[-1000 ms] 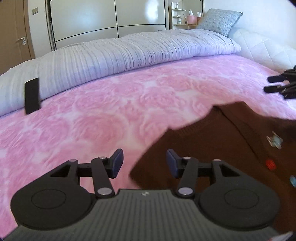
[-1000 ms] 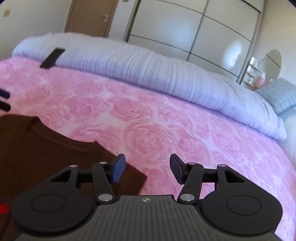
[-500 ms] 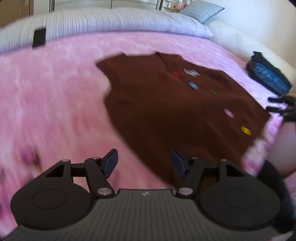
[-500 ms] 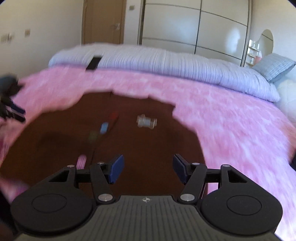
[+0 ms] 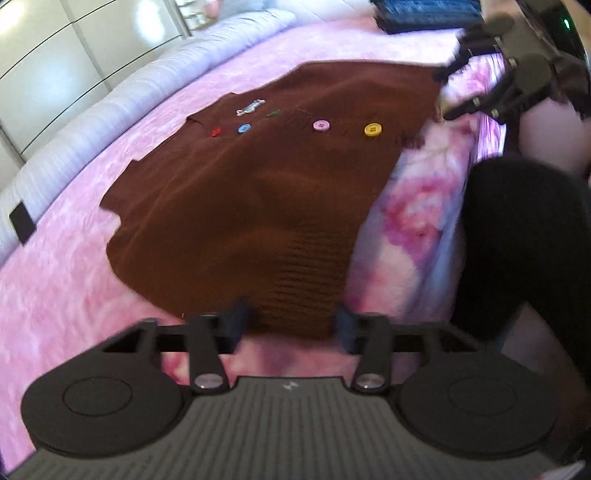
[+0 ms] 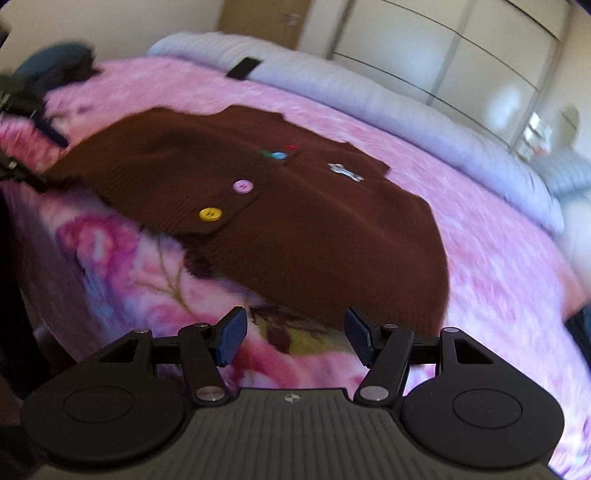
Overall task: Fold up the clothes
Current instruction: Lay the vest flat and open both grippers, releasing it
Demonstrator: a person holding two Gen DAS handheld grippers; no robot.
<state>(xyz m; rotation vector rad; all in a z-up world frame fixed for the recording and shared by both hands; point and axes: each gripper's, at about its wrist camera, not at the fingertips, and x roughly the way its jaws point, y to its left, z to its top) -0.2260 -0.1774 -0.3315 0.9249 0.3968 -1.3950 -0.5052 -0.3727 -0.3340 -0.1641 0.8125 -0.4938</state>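
Observation:
A brown knitted cardigan with coloured buttons lies flat on the pink floral bed cover. My left gripper is open and empty, its fingertips at the cardigan's near hem corner. In the right wrist view the cardigan spreads ahead, with a yellow button and a pink button on its front. My right gripper is open and empty, just short of the other hem corner. The right gripper also shows in the left wrist view, at the far hem end.
A lilac duvet runs along the far side of the bed with a black phone on it. Folded dark blue clothes lie by the pillows. White wardrobe doors stand behind. A dark trouser leg stands at the bed's edge.
Both grippers have pulled back from the cardigan's shoulder end to its hem at the near bed edge. Both stay open. The cardigan has not moved.

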